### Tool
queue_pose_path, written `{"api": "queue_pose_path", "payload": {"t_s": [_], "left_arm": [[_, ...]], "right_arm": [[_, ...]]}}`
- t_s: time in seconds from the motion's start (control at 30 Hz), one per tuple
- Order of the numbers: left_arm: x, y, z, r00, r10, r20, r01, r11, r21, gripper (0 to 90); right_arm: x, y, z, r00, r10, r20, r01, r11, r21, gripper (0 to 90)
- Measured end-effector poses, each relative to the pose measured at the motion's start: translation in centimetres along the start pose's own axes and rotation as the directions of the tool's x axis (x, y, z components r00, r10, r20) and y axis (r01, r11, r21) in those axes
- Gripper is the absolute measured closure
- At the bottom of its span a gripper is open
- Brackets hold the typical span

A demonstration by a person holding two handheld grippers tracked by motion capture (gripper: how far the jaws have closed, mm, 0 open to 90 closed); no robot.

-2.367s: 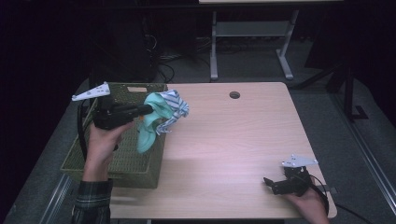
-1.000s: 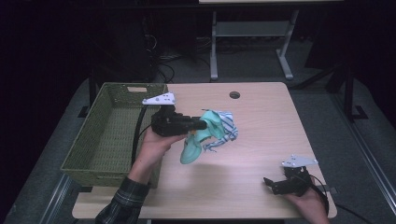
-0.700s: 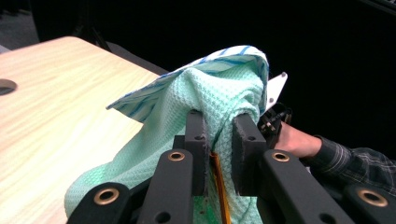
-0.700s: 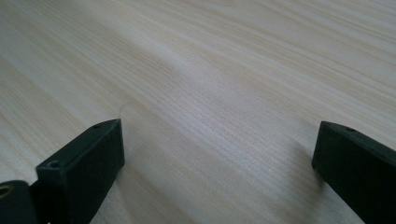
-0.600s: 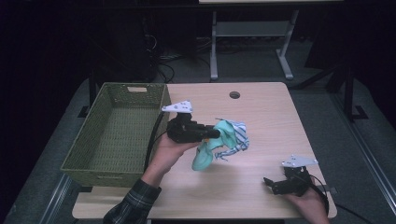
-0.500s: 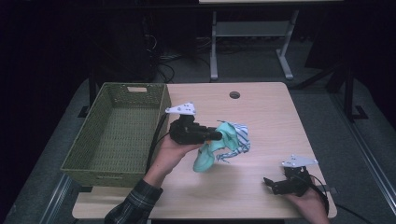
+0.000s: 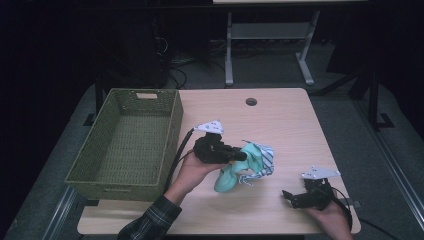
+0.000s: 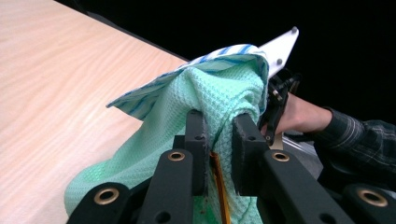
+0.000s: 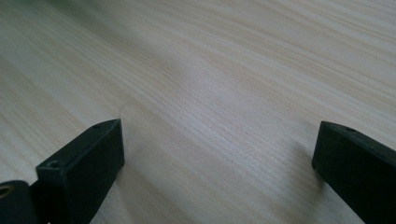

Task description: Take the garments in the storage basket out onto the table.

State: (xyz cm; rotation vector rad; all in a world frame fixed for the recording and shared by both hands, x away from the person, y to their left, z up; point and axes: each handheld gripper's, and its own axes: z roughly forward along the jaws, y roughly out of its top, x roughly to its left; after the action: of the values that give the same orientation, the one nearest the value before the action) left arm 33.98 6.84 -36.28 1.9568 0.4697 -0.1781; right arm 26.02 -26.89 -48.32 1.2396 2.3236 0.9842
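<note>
Holding a bunched mint-green cloth (image 7: 235, 172) together with a blue-and-white striped cloth (image 7: 264, 159), the left gripper (image 7: 241, 156) sits low over the middle of the desk (image 7: 280, 120). In the left gripper view its jaws are nearly closed, pinching a fold of the green waffle-weave fabric (image 8: 205, 93) between the pads, with the striped cloth (image 8: 224, 58) draped over the top. In the high view the lower end of the green cloth appears to touch the desk surface, while the rest hangs from the grip.

To the left, a green woven basket (image 7: 172, 125) stands on the desk edge, and its inside looks empty. The cloth bundle is out of the basket and well to its right, so the removal seems done.

The right gripper (image 7: 289, 196) rests near the front right corner of the desk, held by the person's right hand (image 7: 332, 220). In the right gripper view its jaws stand wide apart with nothing between them, just bare wood.

What seems left: setting the bundle fully down on the desk and releasing it, perhaps then separating or spreading the two cloths, likely with help from the waiting right gripper.
</note>
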Motion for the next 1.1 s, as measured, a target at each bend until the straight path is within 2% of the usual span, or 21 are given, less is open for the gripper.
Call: {"api": "queue_pose_path", "payload": {"t_s": [0.17, 0.33, 0.5, 0.57, 0.83, 1.0, 1.1], "left_arm": [[-0.2, -0.5, 1.2, 0.9993, -0.003, 0.036, 0.003, 0.9999, 0.016, 78.5], [-0.1, -1.0, 1.9, 0.9991, -0.003, 0.043, 0.001, 0.9994, 0.034, 78.4], [0.6, -2.2, 3.3, 0.9986, -0.027, 0.045, 0.023, 0.9966, 0.079, 78.4], [0.8, -2.4, 3.5, 0.9987, -0.024, 0.046, 0.02, 0.9961, 0.086, 78.4], [2.9, -4.1, 4.7, 0.9962, -0.083, 0.027, 0.078, 0.9878, 0.135, 78.3], [3.9, -4.8, 5.1, 0.9956, -0.094, -0.003, 0.093, 0.9834, 0.156, 78.2], [4.5, -5.4, 5.4, 0.9931, -0.116, -0.019, 0.117, 0.9792, 0.166, 77.9]], "right_arm": [[0.0, 0.0, 0.0, 1.0, -0.001, 0.001, 0.001, 1.0, 0.001, 1.7], [0.0, 0.0, 0.0, 1.0, -0.001, 0.0, 0.001, 1.0, 0.001, 1.7], [0.0, 0.0, 0.0, 1.0, -0.001, 0.0, 0.001, 1.0, 0.0, 1.7], [0.0, 0.0, 0.0, 1.0, -0.002, 0.0, 0.002, 1.0, 0.001, 1.8], [0.0, 0.0, 0.0, 1.0, -0.001, 0.0, 0.001, 1.0, 0.0, 1.7], [0.0, 0.0, 0.0, 1.0, 0.0, 0.0, 0.0, 1.0, 0.001, 1.7], [0.0, 0.0, 0.0, 1.0, 0.0, 0.0, 0.0, 1.0, 0.001, 1.7]]}}
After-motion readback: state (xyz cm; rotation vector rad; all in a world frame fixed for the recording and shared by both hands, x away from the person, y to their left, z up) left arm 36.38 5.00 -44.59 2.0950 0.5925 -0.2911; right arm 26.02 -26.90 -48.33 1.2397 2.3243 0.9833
